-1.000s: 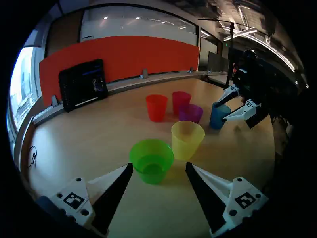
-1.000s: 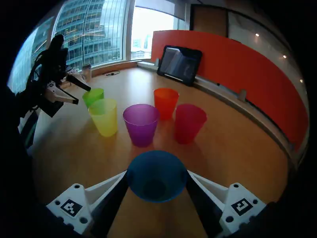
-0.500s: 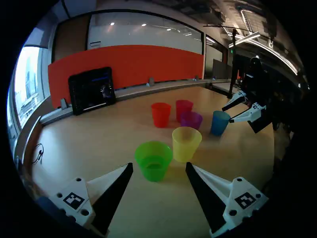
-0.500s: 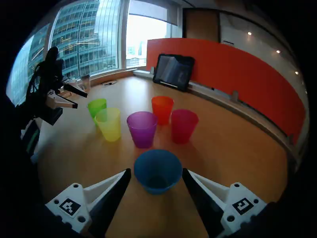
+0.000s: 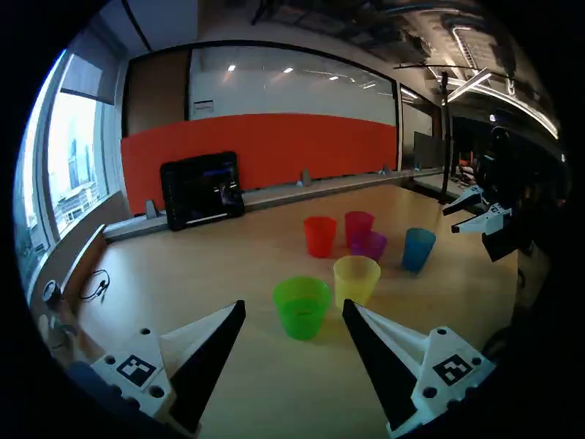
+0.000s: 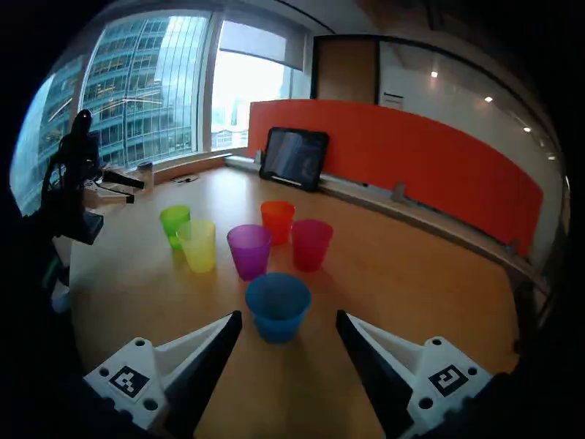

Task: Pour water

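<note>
While both sets of fingers (image 5: pixel 208 351) sit spread wide with nothing in them, the print I can make out is a black-and-white square marker (image 5: pixel 137 369) on each finger. My left gripper (image 5: pixel 293 303) has the green cup (image 5: pixel 301 311) standing just past its tips, yellow cup (image 5: pixel 356 278) beside it toward the right finger. My right gripper (image 6: pixel 288 314) has the blue cup (image 6: pixel 278 306) just ahead, centred; purple cup (image 6: pixel 249 251), orange cup (image 6: pixel 278 221) and pink cup (image 6: pixel 311 244) stand farther out. Can't tell if any holds water.

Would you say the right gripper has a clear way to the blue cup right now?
Probably yes: the right gripper is open, the blue cup stands straight ahead of it, and nothing lies between them.
</note>
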### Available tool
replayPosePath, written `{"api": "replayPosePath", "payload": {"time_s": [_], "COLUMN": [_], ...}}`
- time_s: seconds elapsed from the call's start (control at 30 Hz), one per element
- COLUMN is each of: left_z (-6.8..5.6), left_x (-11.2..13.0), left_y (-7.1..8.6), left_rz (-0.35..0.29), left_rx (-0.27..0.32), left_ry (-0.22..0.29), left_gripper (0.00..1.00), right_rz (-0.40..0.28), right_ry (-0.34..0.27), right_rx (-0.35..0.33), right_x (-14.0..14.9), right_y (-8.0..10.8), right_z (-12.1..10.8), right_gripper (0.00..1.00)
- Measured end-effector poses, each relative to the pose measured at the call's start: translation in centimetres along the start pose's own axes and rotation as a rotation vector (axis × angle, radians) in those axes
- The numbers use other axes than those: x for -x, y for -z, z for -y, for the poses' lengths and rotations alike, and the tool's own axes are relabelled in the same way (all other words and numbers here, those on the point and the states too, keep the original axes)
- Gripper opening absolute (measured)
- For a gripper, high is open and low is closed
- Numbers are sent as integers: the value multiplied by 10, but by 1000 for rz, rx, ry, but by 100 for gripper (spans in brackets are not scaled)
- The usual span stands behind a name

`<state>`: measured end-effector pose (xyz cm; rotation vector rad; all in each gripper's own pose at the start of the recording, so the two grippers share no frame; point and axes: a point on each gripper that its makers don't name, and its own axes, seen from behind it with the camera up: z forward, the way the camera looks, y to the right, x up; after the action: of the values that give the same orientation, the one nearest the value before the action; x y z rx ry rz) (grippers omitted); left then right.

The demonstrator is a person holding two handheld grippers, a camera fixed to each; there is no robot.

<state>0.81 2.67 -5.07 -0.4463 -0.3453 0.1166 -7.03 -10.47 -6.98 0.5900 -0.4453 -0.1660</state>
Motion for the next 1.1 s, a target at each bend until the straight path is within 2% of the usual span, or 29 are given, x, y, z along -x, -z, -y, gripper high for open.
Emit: {"api": "replayPosePath", "payload": {"time_s": [0.2,0.4,0.7,0.87,1.1], "left_z": [4,7,13,19,27], "left_x": [-14,-33,-54,-57,-63], "left_y": [5,9,10,10,11], "left_rz": [-67,-148,-241,-264,-299], "left_rx": [-69,-136,-226,-275,-338], "left_ry": [-32,-43,-15,6,10], "left_gripper": [99,99,99,99,99], "right_rz": [-63,-126,-219,-271,-354], "right_ry": [-28,-46,-81,-88,-104], "right_rx": [59,148,287,361,475], "right_x": [-7,-15,-29,-39,-54], "right_y": [12,21,31,35,42], "right_z": [-4,-17,-37,-48,-66], "right_gripper": [100,100,100,100,100]}}
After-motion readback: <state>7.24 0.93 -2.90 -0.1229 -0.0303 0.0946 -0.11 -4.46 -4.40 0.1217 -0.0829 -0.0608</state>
